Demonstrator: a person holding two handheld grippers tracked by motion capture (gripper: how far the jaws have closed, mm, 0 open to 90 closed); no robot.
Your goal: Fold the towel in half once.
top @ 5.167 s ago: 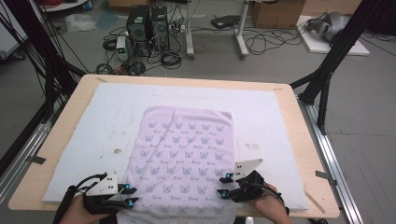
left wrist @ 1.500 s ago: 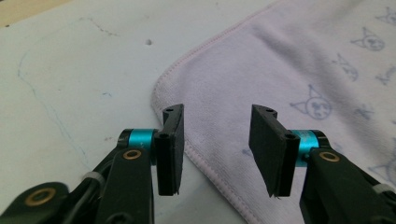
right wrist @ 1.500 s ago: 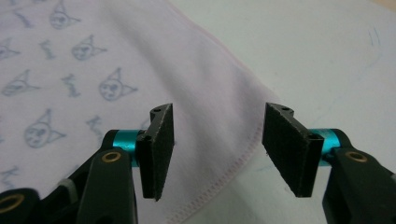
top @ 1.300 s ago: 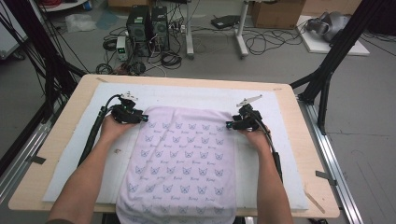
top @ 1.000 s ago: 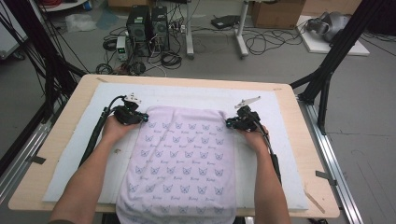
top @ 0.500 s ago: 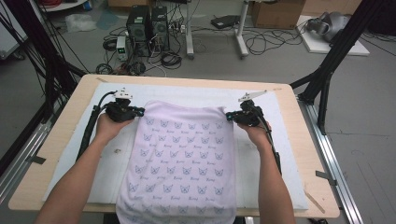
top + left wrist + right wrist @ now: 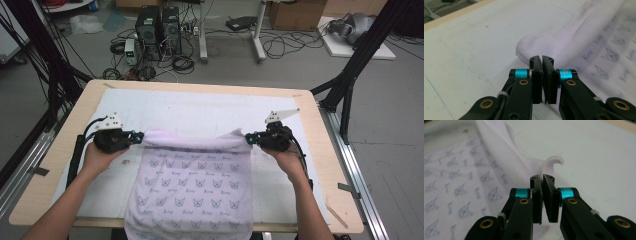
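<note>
Computer towers (image 7: 159, 26) beyond table (image 7: 320, 165)

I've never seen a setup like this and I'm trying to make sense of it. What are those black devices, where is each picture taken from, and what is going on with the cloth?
There is no robot here: a person holds a black two-jaw tool in each hand, the left gripper and the right gripper. The high view looks down from above the person's side onto a wooden table covered with a white mat. The other two pictures come from cameras riding on each gripper, looking along its jaws.

On the mat lies a pale lilac towel printed with small butterfly-like motifs; its near end hangs over the table edge. Each gripper is shut on a far corner of the towel, lifted off the mat, with the far edge sagging between them.
</note>
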